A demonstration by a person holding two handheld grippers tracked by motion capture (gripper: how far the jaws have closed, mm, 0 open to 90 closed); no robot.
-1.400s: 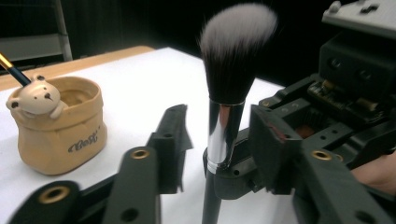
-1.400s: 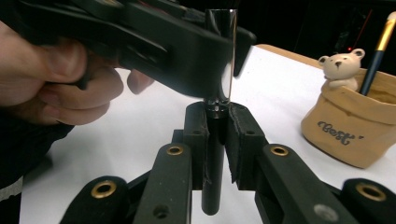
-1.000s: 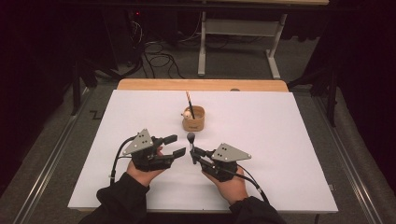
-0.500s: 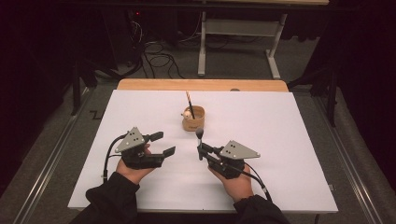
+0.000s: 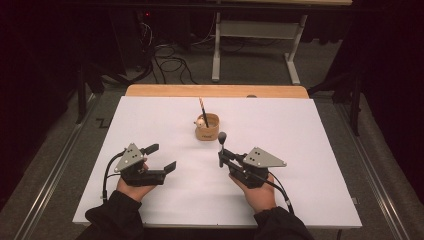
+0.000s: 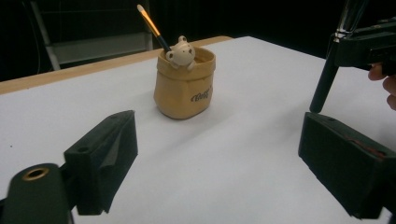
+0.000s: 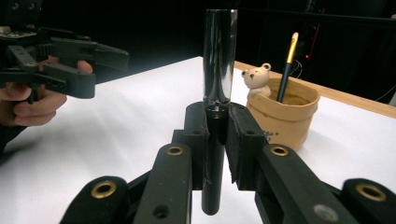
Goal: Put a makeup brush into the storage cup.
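Left hand-held gripper (image 5: 161, 156) has drawn back toward lower left, its jaws just opening wide, empty.
Right hand-held gripper (image 5: 220, 158) clamps an upright black pen (image 5: 221, 142) near the tan pot (image 5: 207, 128).

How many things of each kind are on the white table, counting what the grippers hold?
Cups: 1, the tan cup with a little bear figure on its rim.
Brushes in the cup: 1, the orange-handled brush.
Held tools: 1, the black and silver tool upright in the right gripper.
Left gripper: jaws apart, holding 0.
Total: 3 things.
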